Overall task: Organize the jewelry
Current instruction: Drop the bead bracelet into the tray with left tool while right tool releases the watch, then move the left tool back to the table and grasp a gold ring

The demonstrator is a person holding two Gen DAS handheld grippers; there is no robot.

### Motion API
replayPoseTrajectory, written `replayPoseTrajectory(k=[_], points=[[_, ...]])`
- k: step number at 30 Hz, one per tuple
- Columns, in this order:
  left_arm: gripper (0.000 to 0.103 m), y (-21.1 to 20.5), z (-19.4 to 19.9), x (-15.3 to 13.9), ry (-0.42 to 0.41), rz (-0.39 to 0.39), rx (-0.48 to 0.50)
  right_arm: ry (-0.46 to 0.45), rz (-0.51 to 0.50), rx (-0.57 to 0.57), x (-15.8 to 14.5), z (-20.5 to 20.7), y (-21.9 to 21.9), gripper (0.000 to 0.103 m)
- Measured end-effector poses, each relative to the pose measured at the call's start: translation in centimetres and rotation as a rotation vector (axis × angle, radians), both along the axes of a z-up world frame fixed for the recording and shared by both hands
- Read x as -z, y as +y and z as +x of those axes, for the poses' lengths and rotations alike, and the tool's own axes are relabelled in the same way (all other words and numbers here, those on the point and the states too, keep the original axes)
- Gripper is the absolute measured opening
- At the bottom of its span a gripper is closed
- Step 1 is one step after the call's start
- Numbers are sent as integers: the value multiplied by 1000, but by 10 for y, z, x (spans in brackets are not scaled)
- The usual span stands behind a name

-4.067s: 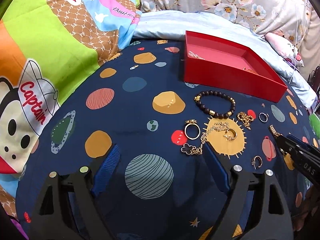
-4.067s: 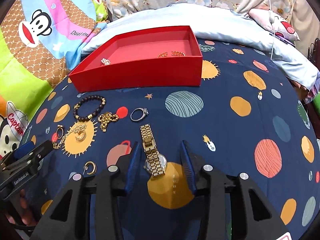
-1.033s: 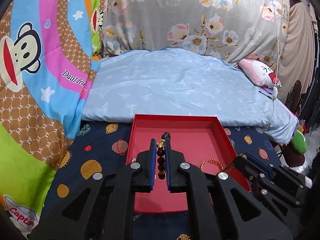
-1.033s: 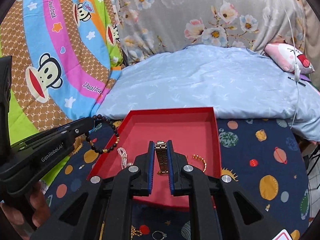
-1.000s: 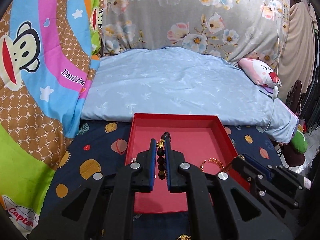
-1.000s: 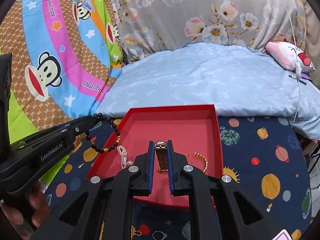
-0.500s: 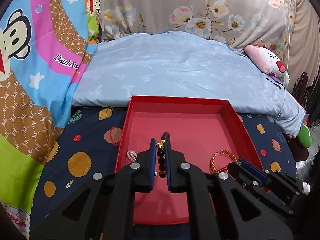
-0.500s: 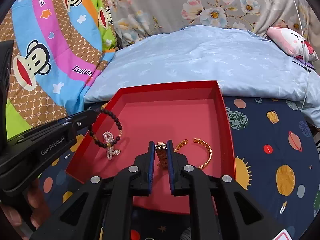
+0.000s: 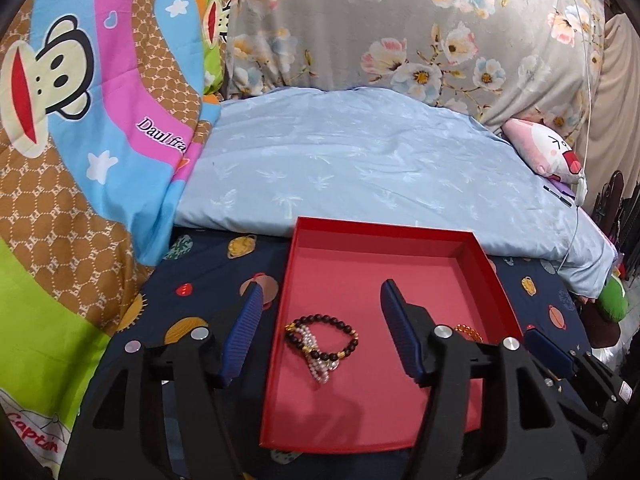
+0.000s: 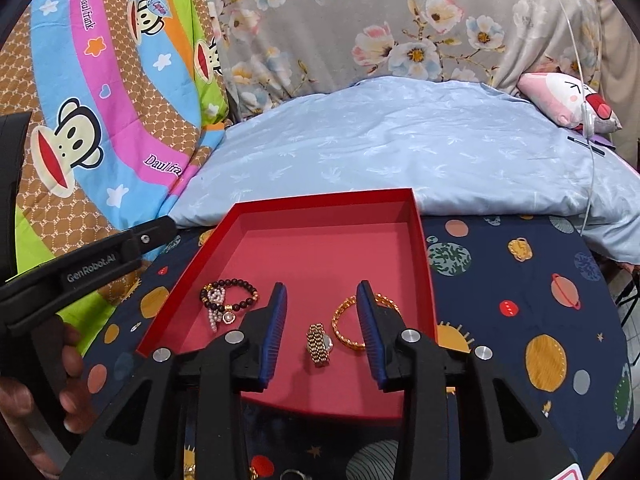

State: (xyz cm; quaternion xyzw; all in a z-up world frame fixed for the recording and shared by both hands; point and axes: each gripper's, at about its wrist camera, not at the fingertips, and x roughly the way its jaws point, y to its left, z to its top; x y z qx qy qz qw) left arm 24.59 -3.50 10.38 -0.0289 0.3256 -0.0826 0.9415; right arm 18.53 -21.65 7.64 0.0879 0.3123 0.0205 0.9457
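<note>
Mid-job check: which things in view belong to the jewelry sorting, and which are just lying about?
Job:
- shallow red cardboard tray
- dark beaded bracelet
- small pearl piece
- gold link watch
- gold open bangle

Lying about:
- pale blue quilt
- pink plush toy
- monkey-print blanket

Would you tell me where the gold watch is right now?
In the right wrist view, the gold watch lies in the red tray, just left of the gold bangle.

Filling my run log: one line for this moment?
left gripper: open | right gripper: open | beaded bracelet, gold watch: in red tray
</note>
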Motion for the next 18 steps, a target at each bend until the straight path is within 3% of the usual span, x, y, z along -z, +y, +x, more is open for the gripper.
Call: replayPoseTrajectory(k=[7,12,18], points=[[74,32,-36,0,7,-7,-47,19,6,9,4,-37,-3,36],[76,50,-75,15,36,13,-78,72,25,13,21,-68,-3,36],[76,64,-112,51,151,-1,-57,135,34,14,43,-104,2,37]])
